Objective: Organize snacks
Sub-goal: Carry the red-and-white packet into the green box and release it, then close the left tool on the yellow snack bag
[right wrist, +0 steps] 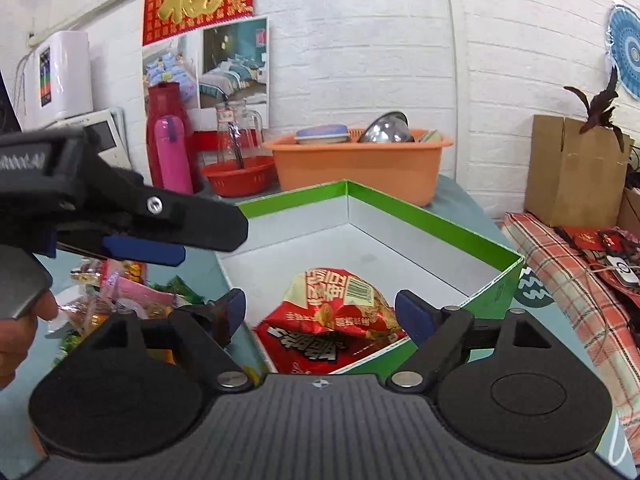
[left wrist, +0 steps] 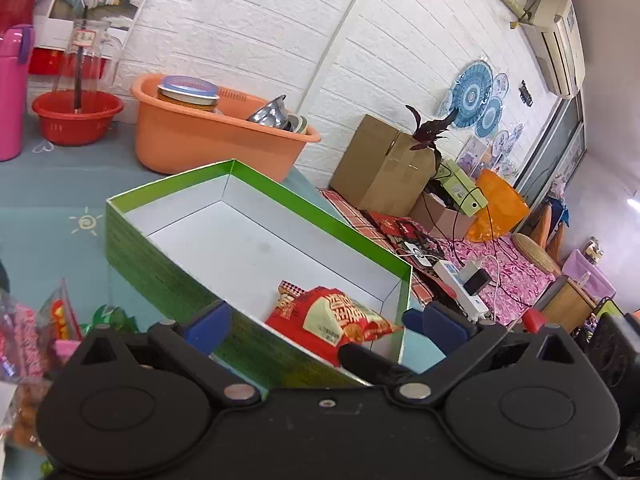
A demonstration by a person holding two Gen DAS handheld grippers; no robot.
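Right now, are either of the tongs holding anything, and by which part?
Nothing is held. The left tongs and right tongs both stand open, and the red snack bag lies loose in the green box.

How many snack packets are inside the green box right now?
1: a red snack packet lies in the near corner of the green box, the rest of whose floor is bare. The near wall may hide a little.

Orange basin (left wrist: 208, 140) with steel bowl (left wrist: 272, 114) by white brick wall; red basket (left wrist: 76, 116) beside it; pink flask (right wrist: 173, 156); cardboard box (left wrist: 380, 164) on plaid cloth (right wrist: 560, 264).
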